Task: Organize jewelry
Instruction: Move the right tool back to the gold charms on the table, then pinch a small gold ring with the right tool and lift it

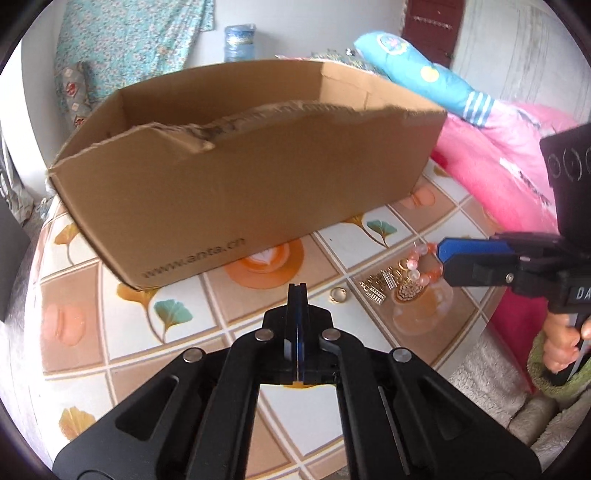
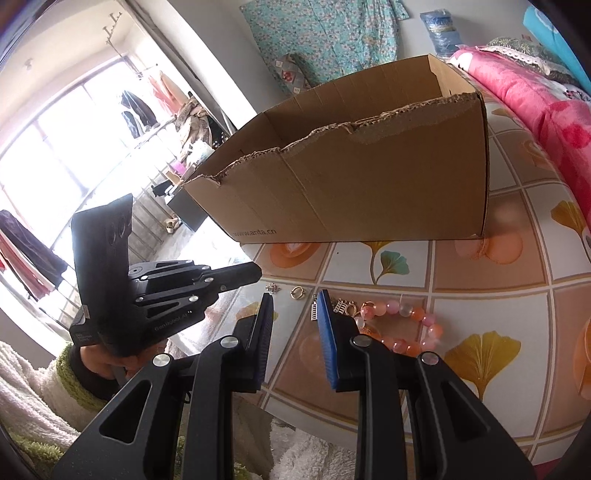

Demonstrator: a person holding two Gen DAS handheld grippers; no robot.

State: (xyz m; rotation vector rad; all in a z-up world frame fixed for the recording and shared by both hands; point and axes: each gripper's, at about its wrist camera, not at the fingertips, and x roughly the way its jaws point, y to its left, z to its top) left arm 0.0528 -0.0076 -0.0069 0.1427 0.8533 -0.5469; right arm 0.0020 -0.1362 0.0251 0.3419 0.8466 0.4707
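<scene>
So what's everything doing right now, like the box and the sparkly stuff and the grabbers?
Box: open on top, upright on the table, top edge torn; inside hidden.
Bead bracelet: lying on the table, not held.
Gold ring: lying loose on the table.
Gold charms: in a loose pile beside the bracelet.
Left gripper: shut, nothing between its jaws.
Right gripper: open, empty, over the jewelry.

Domestic bedroom. A home is indicated by a pink floral quilt (image 2: 532, 107) and a blue pillow (image 1: 424, 77) piled beside the worktop (image 2: 491, 280), which is covered with a leaf-patterned oilcloth. Garments (image 2: 136, 105) are hung on a rack by a bright window (image 2: 48, 155). A floral cloth (image 2: 321, 33) is draped against the wall.
</scene>
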